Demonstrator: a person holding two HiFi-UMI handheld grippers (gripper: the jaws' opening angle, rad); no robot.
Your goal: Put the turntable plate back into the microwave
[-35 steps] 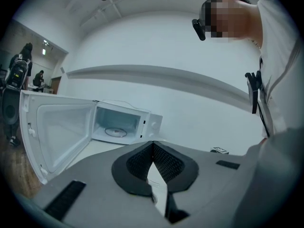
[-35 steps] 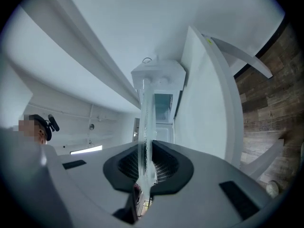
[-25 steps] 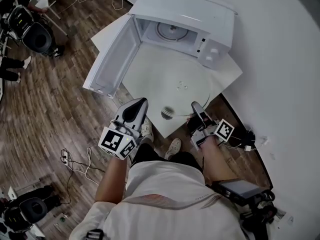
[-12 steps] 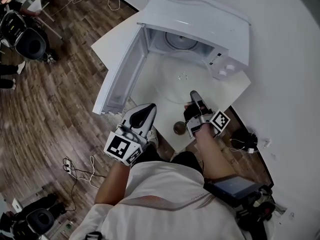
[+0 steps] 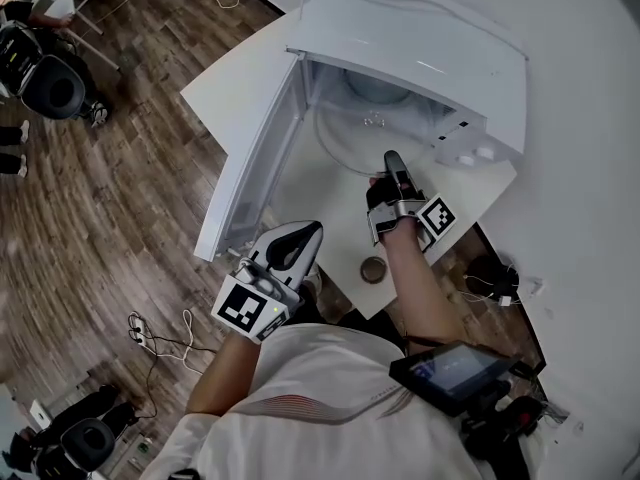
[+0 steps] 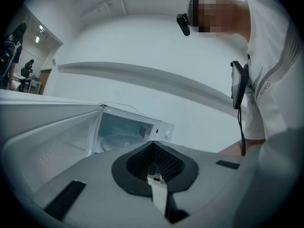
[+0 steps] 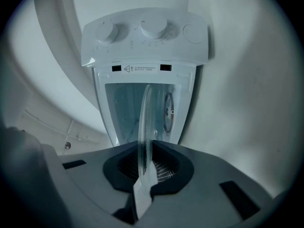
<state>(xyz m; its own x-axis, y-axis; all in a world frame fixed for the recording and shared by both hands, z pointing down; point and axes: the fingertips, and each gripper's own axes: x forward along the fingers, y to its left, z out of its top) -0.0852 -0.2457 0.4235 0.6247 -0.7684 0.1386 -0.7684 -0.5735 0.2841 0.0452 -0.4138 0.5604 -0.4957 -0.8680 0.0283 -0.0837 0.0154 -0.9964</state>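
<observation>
Up at 12 o'clock in the head view, the microwave (image 5: 420,38) sits on the white surface (image 5: 235,83) with its door (image 5: 255,173) swung open toward 9 o'clock. The glass turntable plate (image 5: 365,138) sticks out from the right claw (image 5: 392,160) toward 11 o'clock. Its far part looks to be inside the open cavity.

In the right gripper view the plate shows edge-on, and the jaws are nearly closed, pads clamped on its near rim.

The left claw (image 5: 312,232) hangs at about 7 o'clock of the right one, by the bottom of the door and well apart from the plate. Its jaws are tips-together with nothing between them.

There's also a little round brownish thing (image 5: 373,269) on the surface at 6 o'clock of the right claw. Can't tell what it is.
</observation>
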